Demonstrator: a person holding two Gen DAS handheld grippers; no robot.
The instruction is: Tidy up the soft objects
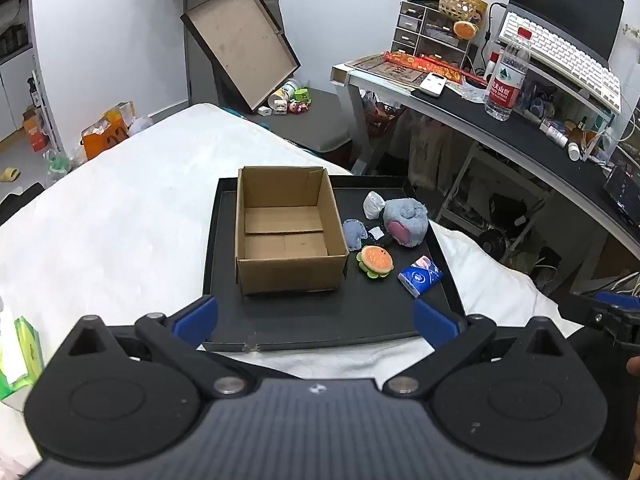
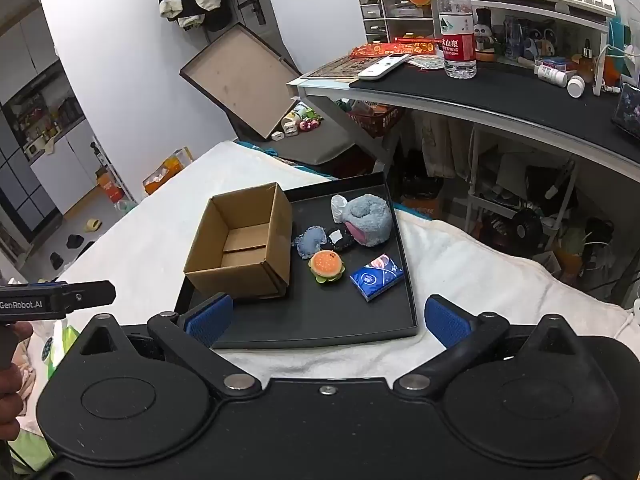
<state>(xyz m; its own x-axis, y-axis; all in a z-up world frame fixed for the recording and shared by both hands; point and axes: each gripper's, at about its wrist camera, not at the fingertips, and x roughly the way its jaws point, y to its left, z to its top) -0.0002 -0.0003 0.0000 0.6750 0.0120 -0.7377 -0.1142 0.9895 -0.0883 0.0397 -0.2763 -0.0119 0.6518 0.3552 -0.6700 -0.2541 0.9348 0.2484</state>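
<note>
An empty cardboard box [image 1: 286,232] [image 2: 244,246] stands on the left of a black tray [image 1: 320,320] [image 2: 320,320] on a white bed. Right of the box lie a grey-blue plush [image 1: 406,220] [image 2: 368,218], a small blue plush piece [image 1: 354,233] [image 2: 309,242], a burger plush [image 1: 375,261] [image 2: 326,266], a blue tissue pack [image 1: 420,276] [image 2: 376,276] and a white wad [image 1: 374,205] [image 2: 339,206]. My left gripper [image 1: 316,316] hovers open over the tray's near edge, holding nothing. My right gripper [image 2: 328,314] is also open and empty, near the same edge.
A cluttered desk [image 1: 520,128] [image 2: 500,92] with a water bottle [image 1: 506,80] [image 2: 458,24] and keyboard stands to the right. A box lid [image 1: 240,44] [image 2: 236,80] leans on the wall behind. A green tissue box [image 1: 20,356] lies at the bed's left.
</note>
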